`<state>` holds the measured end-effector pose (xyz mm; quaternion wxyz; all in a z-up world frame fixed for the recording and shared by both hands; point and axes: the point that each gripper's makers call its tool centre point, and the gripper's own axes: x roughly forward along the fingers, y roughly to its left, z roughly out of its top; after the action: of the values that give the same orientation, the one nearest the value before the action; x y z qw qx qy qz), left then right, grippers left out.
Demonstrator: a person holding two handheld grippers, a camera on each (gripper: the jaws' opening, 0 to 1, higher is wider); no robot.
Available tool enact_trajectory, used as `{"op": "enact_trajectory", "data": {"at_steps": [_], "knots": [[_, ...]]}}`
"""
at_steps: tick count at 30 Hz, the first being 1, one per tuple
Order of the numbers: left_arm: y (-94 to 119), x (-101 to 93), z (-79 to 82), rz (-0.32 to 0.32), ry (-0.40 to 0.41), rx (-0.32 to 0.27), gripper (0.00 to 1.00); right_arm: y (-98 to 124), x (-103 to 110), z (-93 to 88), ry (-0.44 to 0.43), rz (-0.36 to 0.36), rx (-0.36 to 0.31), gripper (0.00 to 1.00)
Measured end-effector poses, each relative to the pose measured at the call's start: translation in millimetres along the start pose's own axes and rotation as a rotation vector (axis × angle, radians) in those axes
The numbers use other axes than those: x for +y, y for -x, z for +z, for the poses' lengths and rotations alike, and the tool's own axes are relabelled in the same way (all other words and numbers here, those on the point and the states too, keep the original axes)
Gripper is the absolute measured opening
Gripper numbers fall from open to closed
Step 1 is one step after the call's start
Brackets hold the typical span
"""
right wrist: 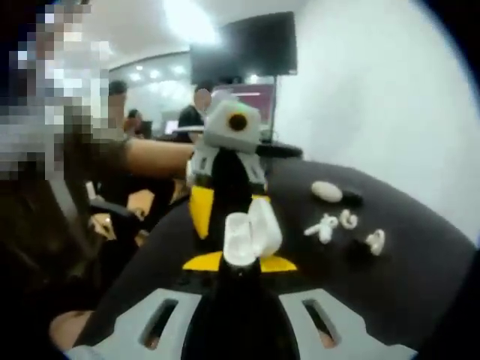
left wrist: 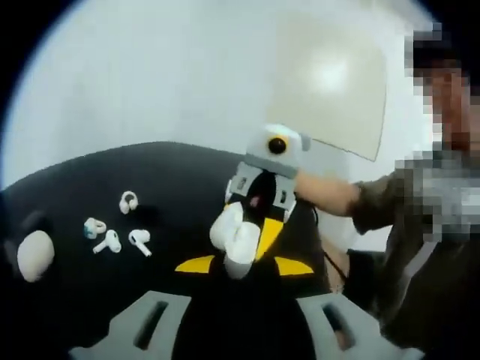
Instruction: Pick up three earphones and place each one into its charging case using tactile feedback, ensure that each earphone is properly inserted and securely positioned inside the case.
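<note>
Frame centre: both grippers' jaws grip one open white charging case (left wrist: 235,238) between them above the black bench (left wrist: 90,300); earphones (left wrist: 120,234) lie lower left. No legible writing.

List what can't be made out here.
- Case interior: both views, blurred; any earbud inside unclear.
- Which jaws grip the case: both views, the case covers them.
- Earbuds: left gripper view, too small for detail.
- White oval thing: left gripper view, blurred near the edge.
</note>
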<state>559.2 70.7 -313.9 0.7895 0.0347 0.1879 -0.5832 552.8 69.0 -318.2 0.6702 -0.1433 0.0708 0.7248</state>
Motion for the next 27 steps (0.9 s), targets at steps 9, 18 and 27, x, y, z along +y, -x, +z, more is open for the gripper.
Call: {"op": "enact_trajectory", "data": {"at_steps": [9, 18, 27], "knots": [[-3, -1.4, -1.5, -0.003, -0.084, -0.033, 0.14, -2, 2, 0.3, -0.039, 0.025, -0.004, 0.17], [-1, -2.8, -2.5, 0.003, -0.102, -0.04, 0.13, 15, -4, 19.4, -0.154, 0.019, -0.129, 0.21], [0, 0.7, -0.5, 0.022, -0.12, -0.049, 0.13, 59, -55, 60.9, -0.322, -0.142, -0.443, 0.21]]}}
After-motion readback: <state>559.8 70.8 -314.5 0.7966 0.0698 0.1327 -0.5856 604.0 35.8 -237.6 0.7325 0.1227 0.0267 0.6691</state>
